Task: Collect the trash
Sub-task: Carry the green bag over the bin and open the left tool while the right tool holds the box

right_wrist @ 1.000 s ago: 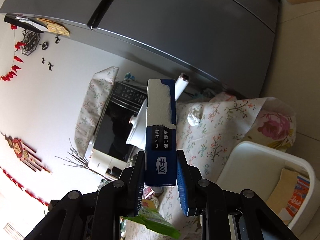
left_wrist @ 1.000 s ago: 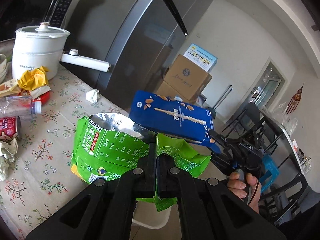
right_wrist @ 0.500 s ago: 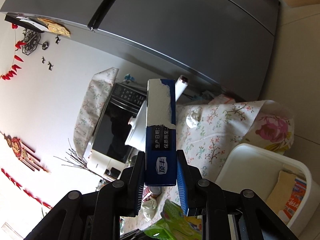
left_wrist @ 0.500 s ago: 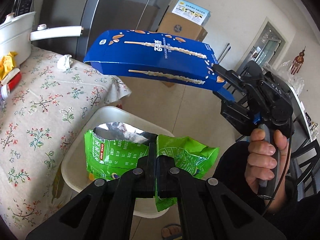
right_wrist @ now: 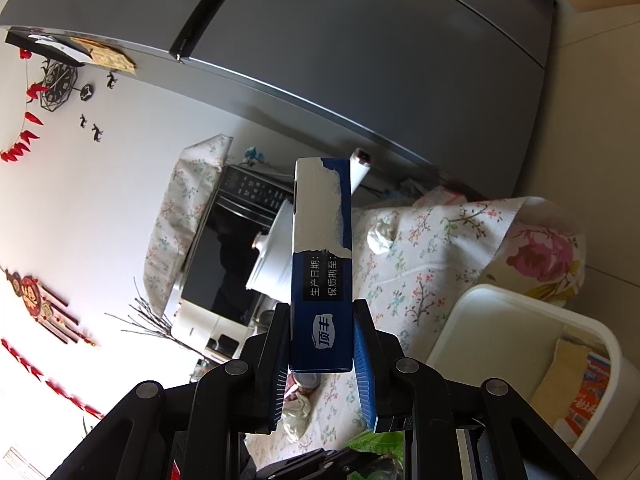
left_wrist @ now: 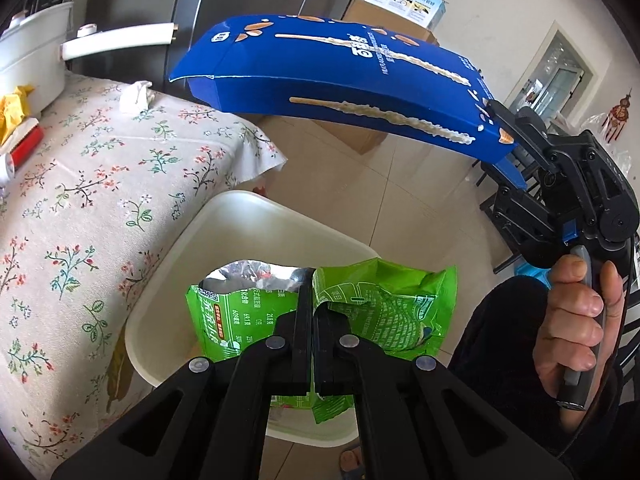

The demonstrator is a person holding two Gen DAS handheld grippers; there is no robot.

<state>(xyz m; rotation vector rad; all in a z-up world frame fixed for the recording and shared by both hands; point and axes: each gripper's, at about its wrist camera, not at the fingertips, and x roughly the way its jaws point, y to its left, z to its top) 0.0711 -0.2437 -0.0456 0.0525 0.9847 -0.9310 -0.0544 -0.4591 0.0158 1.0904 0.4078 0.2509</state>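
My left gripper (left_wrist: pixel 312 300) is shut on a crumpled green snack bag (left_wrist: pixel 384 308) and holds it over the white trash bin (left_wrist: pixel 256 216) on the floor beside the table. My right gripper (right_wrist: pixel 322 344) is shut on an empty blue snack box (right_wrist: pixel 322 264). The box also shows in the left wrist view (left_wrist: pixel 340 80), held level above the bin by the right gripper (left_wrist: pixel 500 128). The bin in the right wrist view (right_wrist: pixel 492 320) holds a few wrappers (right_wrist: pixel 588 392).
A table with a flowered cloth (left_wrist: pixel 80 200) stands left of the bin. On it are a crumpled tissue (left_wrist: pixel 136 96), a white cooker pot (left_wrist: pixel 28 56), yellow and red wrappers (left_wrist: pixel 16 120). A grey fridge (right_wrist: pixel 360 60) and cardboard boxes (left_wrist: pixel 400 12) stand behind.
My left gripper has carried the green bag off the table and down over the bin. The right gripper with the blue box has held its place above.
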